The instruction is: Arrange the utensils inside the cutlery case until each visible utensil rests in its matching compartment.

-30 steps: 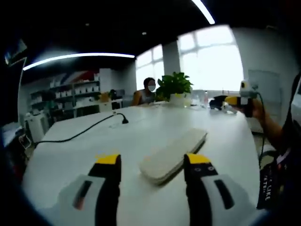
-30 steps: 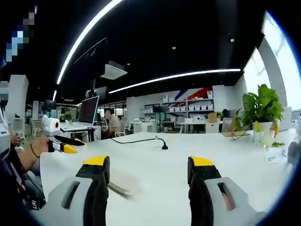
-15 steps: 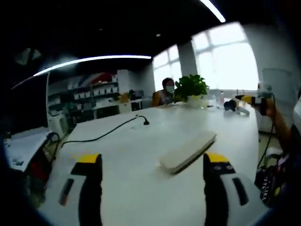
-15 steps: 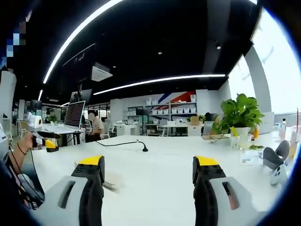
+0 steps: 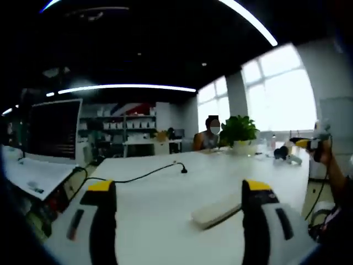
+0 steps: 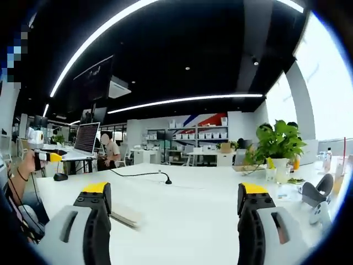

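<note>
ceiling (image 6: 182, 49): black, long light strips | windows (image 5: 276, 94): bright, on one wall | table (image 5: 160, 193): large, white, black cable (image 5: 138, 175) across it | plant (image 6: 278, 144): potted, on table | shelves (image 6: 198, 135): far wall | monitor (image 5: 52, 130): beside table

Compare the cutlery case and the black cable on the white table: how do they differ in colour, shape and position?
The cutlery case is pale beige, while the black cable is dark.
The case is a flat, closed oblong slab; the cable is a thin winding line that ends in a small plug.
In the left gripper view the case lies close, near the right jaw, and the cable lies farther back.
Both rest on the white table.
</note>
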Tool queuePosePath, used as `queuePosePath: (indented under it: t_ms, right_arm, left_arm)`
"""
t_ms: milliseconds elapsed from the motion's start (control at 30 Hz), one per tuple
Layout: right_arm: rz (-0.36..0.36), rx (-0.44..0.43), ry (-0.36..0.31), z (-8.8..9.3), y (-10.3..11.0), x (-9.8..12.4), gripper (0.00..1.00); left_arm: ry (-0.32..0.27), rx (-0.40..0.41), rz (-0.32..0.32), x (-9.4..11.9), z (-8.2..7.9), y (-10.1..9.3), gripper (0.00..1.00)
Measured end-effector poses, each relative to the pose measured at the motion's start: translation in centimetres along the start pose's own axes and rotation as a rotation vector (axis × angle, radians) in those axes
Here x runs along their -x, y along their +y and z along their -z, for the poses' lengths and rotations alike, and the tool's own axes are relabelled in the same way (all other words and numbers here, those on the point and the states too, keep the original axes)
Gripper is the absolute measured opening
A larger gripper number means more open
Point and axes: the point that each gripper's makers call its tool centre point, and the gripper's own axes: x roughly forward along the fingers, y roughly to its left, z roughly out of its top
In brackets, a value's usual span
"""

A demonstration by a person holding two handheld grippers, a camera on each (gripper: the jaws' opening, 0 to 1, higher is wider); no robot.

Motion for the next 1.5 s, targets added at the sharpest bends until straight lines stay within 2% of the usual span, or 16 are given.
queuePosePath:
  t_ms: [67,167,233,400,533,700,867,933,1033,1200,1300,1433,1467,1500]
  right_arm:
    - [0.001,0.008,0.024,0.2,-0.1,0.0,0.99]
    - [0.003,0.006,0.024,0.1,-0.2,0.2,0.99]
    - [0.015,0.003,0.022,0.0,-0.4,0.3,0.99]
    - [0.008,-0.023,0.025,0.1,-0.6,0.4,0.99]
    - [-0.003,-0.011,0.032,0.0,-0.4,0.4,0.99]
    - [0.001,0.011,0.038,0.0,-0.4,0.4,0.99]
    - [-0.021,0.027,0.063,0.6,0.1,0.2,0.99]
    - [-0.021,0.018,0.067,0.9,-0.1,0.1,0.99]
    - [-0.019,0.003,0.085,1.5,-0.3,0.0,0.99]
    - [-0.028,0.004,0.099,1.7,0.1,0.2,0.99]
    - [-0.018,-0.002,0.095,1.6,0.0,0.2,0.99]
    - [-0.023,-0.013,0.109,2.0,0.1,0.2,0.97]
    - [0.012,-0.01,0.086,1.5,-0.3,0.3,0.94]
    - [0.033,-0.001,0.036,0.5,-0.5,0.3,0.91]
  left_arm:
    - [-0.013,0.004,-0.004,0.6,-0.7,0.2,1.0]
    - [-0.023,-0.025,-0.038,1.1,-1.5,0.7,1.0]
    - [-0.01,-0.053,-0.052,1.4,-1.5,1.0,1.0]
    - [0.018,-0.057,-0.059,1.5,-1.3,1.0,1.0]
    - [0.046,-0.062,-0.041,1.4,-0.7,0.7,1.0]
    - [0.041,-0.038,-0.018,1.4,-0.6,0.4,1.0]
    - [0.027,-0.042,0.023,1.6,-0.9,-0.3,1.0]
    - [0.045,-0.03,0.044,1.7,-0.6,-0.5,1.0]
    - [0.043,-0.032,0.04,1.7,-0.7,-0.5,1.0]
    - [0.061,-0.087,0.021,2.0,-0.5,-0.3,1.0]
    - [0.11,-0.138,0.017,2.0,0.3,-0.2,1.0]
    - [0.092,-0.141,0.034,1.8,0.0,-0.5,1.0]
    - [0.085,-0.133,0.048,1.7,-0.1,-0.7,1.0]
    - [0.079,-0.127,0.056,1.7,-0.2,-0.7,1.0]
